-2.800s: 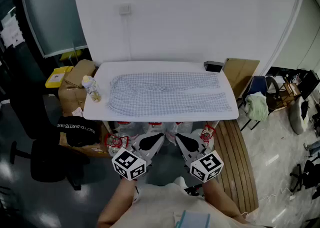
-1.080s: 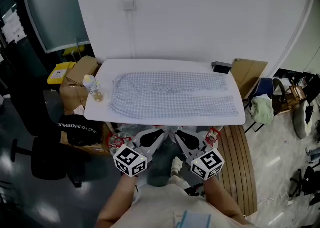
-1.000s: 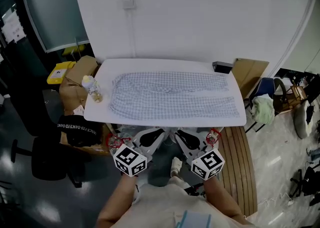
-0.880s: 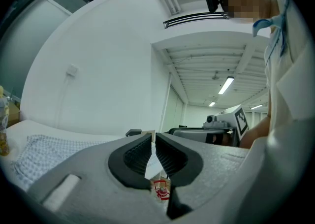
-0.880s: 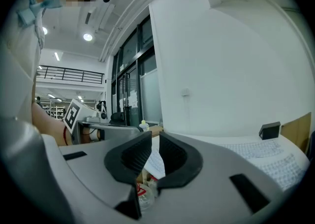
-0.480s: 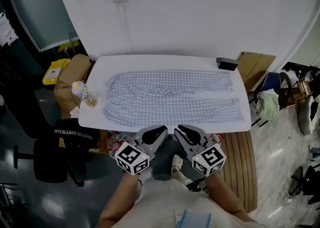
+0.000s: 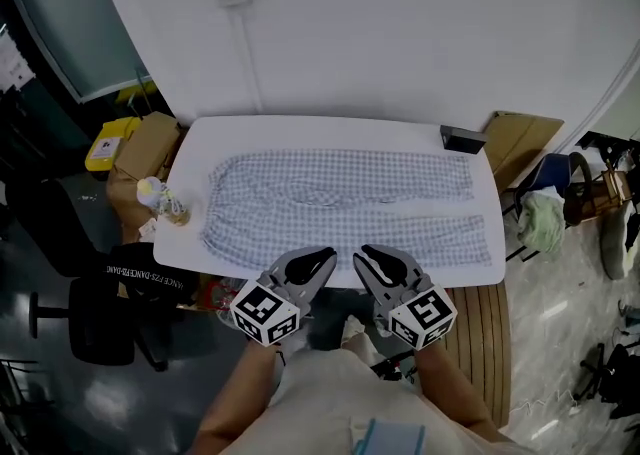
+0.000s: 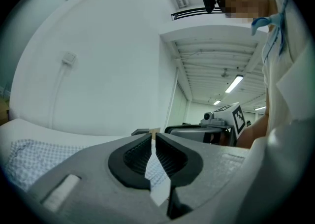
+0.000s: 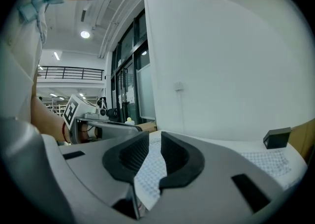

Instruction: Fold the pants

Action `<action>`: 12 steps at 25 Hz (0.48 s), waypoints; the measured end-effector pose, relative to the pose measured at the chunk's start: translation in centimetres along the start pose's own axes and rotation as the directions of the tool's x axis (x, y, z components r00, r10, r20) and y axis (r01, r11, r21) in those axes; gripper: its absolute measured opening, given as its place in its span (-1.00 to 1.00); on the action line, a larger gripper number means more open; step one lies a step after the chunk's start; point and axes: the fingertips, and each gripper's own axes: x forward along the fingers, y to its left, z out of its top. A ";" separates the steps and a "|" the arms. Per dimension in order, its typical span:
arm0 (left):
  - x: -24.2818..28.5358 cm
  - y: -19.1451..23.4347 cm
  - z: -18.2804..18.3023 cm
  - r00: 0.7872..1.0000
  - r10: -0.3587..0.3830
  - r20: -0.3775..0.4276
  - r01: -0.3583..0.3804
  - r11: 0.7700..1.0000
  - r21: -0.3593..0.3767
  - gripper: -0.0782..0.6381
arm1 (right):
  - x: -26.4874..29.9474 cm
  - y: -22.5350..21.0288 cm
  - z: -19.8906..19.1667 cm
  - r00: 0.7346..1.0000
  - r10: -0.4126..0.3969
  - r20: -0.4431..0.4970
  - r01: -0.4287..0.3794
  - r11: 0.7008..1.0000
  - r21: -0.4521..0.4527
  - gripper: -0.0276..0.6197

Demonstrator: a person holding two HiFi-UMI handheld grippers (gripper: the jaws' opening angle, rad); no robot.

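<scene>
**Pants** (image 7: 345,205): pale checked cloth, spread flat along the middle of the desk. The waist lies at the left of the head view. The two legs run side by side to the right, with their cuffs near the desk's right end. No fold is made yet.

**Desk** (image 7: 300,133): white top, set against a white wall. A clear bottle (image 7: 160,199) stands at its left end, just off the waistband. A small black box (image 7: 462,139) sits at the far right corner, apart from the cloth.

**Left tongs** (image 7: 322,257): clenched on nothing, held level at the desk's near edge, at mid-length of the pants.

**Right tongs** (image 7: 366,256): close beside the left pair. The jaws have just been opening and stand parted, with nothing between them. The cloth shows only beyond the gap.

**Step in hand (judged):** the reach for the near leg, ahead of a lengthwise fold onto the far leg.

**Handling advice:**
- Release the left tongs before they arrive.
- Spread the pair apart along the near edge, one toward the waist and one toward the cuff, because a grip at the middle alone would let both ends sag.
- Pinch both layers at the edge.
- Lift low, carry across, and lay seam on seam.

**Surroundings:** cardboard boxes (image 7: 150,143) and a dark chair (image 7: 100,315) stand on the floor to the left.
</scene>
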 end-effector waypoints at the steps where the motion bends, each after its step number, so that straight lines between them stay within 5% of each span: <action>1: 0.5 0.2 0.1 1.000 -0.002 -0.003 0.002 1.000 0.002 -0.75 | 0.3 -0.5 0.0 1.000 0.007 -0.003 -0.007 1.000 0.000 -0.65; 12: 5.3 2.0 0.4 0.999 -0.017 -0.045 0.019 0.999 0.046 -0.75 | 1.1 -5.8 0.4 0.996 0.075 -0.042 -0.076 0.996 -0.045 -0.60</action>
